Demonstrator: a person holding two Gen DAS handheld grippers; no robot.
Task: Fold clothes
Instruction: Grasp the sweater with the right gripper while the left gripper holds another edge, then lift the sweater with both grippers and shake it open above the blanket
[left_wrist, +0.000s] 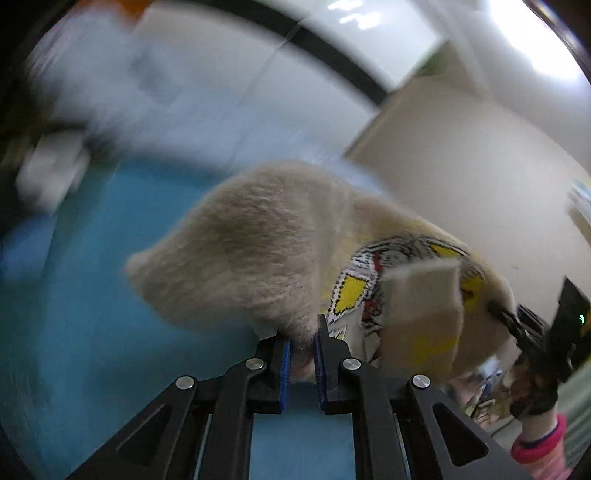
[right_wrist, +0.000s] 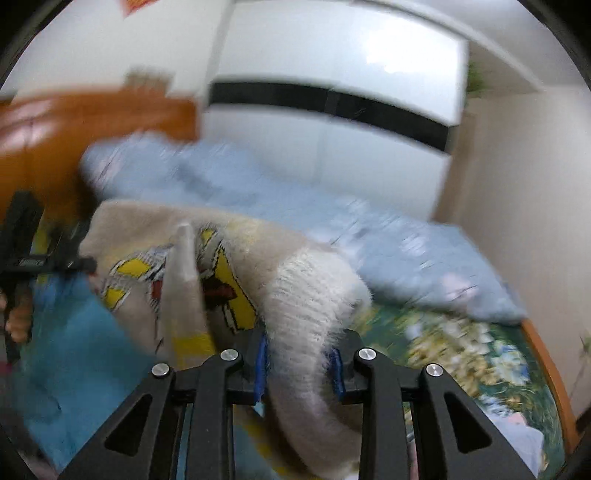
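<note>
A cream knitted sweater (left_wrist: 258, 251) with a yellow, red and black picture on its front hangs in the air above the bed. My left gripper (left_wrist: 302, 345) is shut on one edge of the sweater. My right gripper (right_wrist: 299, 356) is shut on another thick fold of the sweater (right_wrist: 310, 295). The right gripper also shows at the right edge of the left wrist view (left_wrist: 524, 332), and the left gripper at the left edge of the right wrist view (right_wrist: 55, 264). Both views are blurred by motion.
A blue sheet (left_wrist: 92, 295) covers the bed below. A light blue duvet (right_wrist: 258, 192) lies bunched at the back, with a floral bedspread (right_wrist: 461, 354) to the right. White wardrobe doors (right_wrist: 332, 110) and an orange headboard (right_wrist: 74, 122) stand behind.
</note>
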